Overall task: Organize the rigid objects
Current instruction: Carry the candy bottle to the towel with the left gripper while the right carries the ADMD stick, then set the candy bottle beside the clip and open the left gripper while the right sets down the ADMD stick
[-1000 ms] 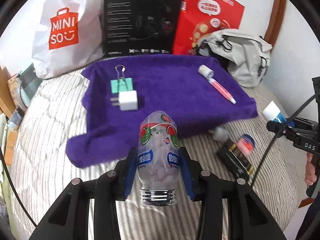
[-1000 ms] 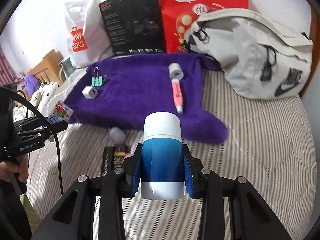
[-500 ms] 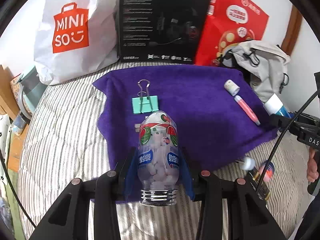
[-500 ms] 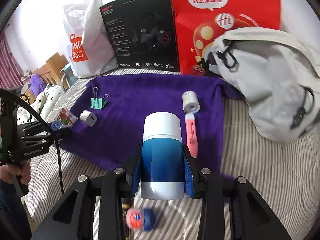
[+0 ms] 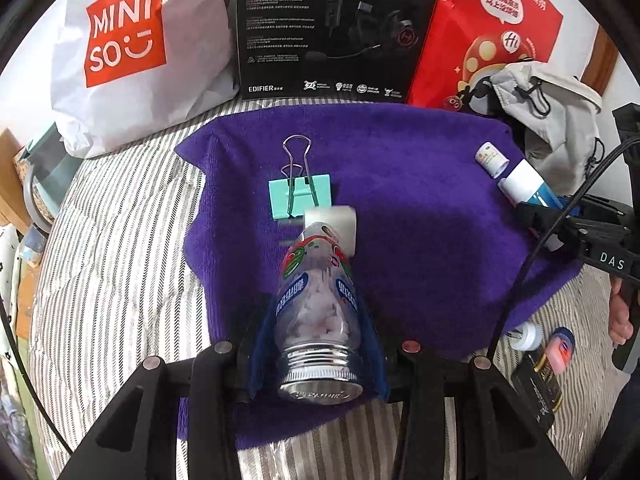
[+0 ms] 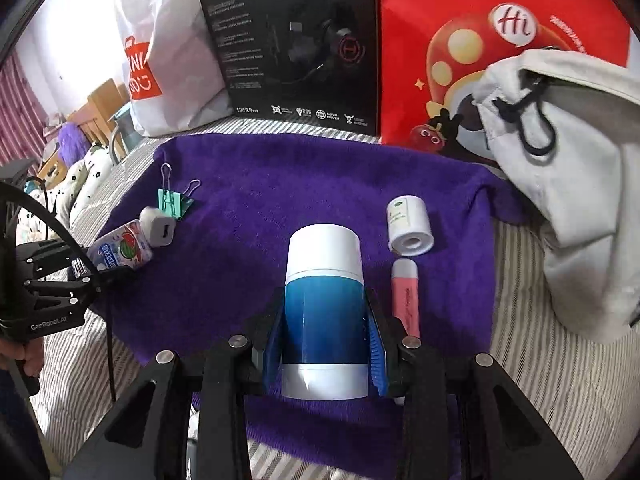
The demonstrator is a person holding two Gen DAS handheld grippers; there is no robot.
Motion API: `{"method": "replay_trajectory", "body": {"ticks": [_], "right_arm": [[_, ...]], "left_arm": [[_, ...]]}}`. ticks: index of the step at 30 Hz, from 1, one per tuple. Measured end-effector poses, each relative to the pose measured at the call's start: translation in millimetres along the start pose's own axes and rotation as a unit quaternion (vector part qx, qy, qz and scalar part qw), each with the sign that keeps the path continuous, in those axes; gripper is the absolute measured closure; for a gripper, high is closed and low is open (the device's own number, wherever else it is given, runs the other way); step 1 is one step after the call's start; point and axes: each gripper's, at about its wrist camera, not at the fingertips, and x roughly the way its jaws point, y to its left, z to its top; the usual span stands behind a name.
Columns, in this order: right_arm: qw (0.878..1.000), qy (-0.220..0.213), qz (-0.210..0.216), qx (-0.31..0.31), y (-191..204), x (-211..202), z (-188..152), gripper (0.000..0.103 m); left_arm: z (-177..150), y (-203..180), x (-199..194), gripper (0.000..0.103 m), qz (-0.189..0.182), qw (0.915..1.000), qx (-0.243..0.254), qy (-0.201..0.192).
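**Both tongs loaded above the purple towel**

The left gripper is clamped on a clear candy bottle with a watermelon label and a silver screw cap — the cap end sits back between the blue pads, the base points forward over the purple towel. Just past the bottle's far end lies a white charger plug, partly hidden by it, and right beyond that a mint binder clip with its wire handles pointing away.

The right gripper squeezes a blue-and-white cylinder, white cap forward, also above the towel. To the right of its fingers lie a pink tube and, ahead of that, a small white roll — the two nearly end to end. Far to the left of this gripper, the other tong's bottle shows beside the plug and clip.

Behind the towel stand a white shopping bag, a black headset box and a red bag; a grey backpack slumps at the right on the striped bedding.
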Motion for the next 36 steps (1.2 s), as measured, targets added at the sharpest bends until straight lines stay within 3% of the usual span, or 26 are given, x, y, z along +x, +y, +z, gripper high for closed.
{"method": "replay_trajectory", "body": {"ticks": [17, 22, 28, 31, 33, 36], "right_arm": [[0.998, 0.033, -0.039, -0.038, 9.1, 25.0, 5.2, 0.067], [0.997, 0.036, -0.038, -0.049, 9.7, 25.1, 5.2, 0.067], [0.997, 0.043, -0.031, -0.060, 9.5, 25.8, 6.1, 0.067], [0.996, 0.050, -0.026, -0.063, 8.8, 25.0, 5.6, 0.066], [0.996, 0.055, -0.025, -0.063, 8.8, 23.7, 4.7, 0.065], [0.996, 0.065, -0.026, -0.061, 7.8, 20.7, 2.7, 0.064]], "left_arm": [[4.1, -6.0, 13.7, 0.064, 0.023, 0.9994, 0.025, -0.001], [3.6, -9.2, 11.6, 0.058, 0.032, 0.9989, 0.035, 0.004], [-0.5, -4.0, -1.8, 0.051, 0.018, 0.9996, 0.020, 0.003], [-5.8, -4.9, -12.7, 0.049, 0.019, 0.9996, 0.018, -0.005], [-8.9, -4.5, -20.8, 0.039, 0.020, 0.9996, 0.013, -0.012], [-14.3, -4.3, -31.1, 0.039, 0.014, 0.9997, 0.004, -0.020]]}}
